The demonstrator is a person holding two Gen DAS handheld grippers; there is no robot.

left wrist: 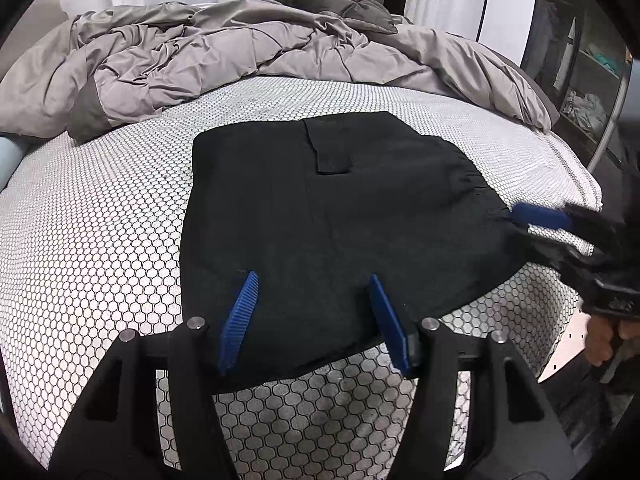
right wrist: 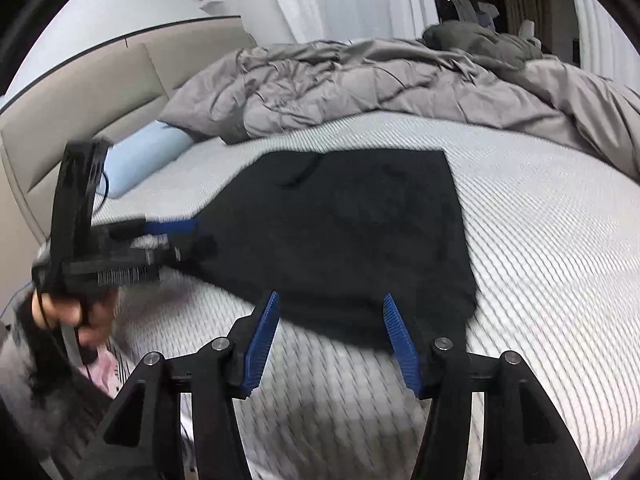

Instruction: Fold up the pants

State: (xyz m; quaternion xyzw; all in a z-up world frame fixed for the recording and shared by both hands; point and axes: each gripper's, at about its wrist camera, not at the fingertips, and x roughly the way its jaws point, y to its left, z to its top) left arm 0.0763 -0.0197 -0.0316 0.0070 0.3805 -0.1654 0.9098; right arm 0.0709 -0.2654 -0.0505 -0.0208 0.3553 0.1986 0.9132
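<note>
Left wrist view: we see folded black fabric pants (left wrist: 328, 216) lying flat on the honeycomb-patterned mattress (left wrist: 92, 248); our left gripper (left wrist: 312, 284) and right gripper (right wrist: 330, 304) both hover spread apart, holding nothing.

Black pants (left wrist: 340, 216) and rumpled grey duvet (left wrist: 224, 52) lie on honeycomb-patterned mattress (left wrist: 100, 240).

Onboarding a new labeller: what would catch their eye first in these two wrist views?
The black pants, folded into a flat slab, sit mid-frame on the honeycomb-patterned mattress. Both grippers hang at the pants' near edge with blue fingers spread and nothing pinched: the left gripper over the hem, the right gripper likewise. Behind, a crumpled grey duvet fills the far side of the bed.
</note>
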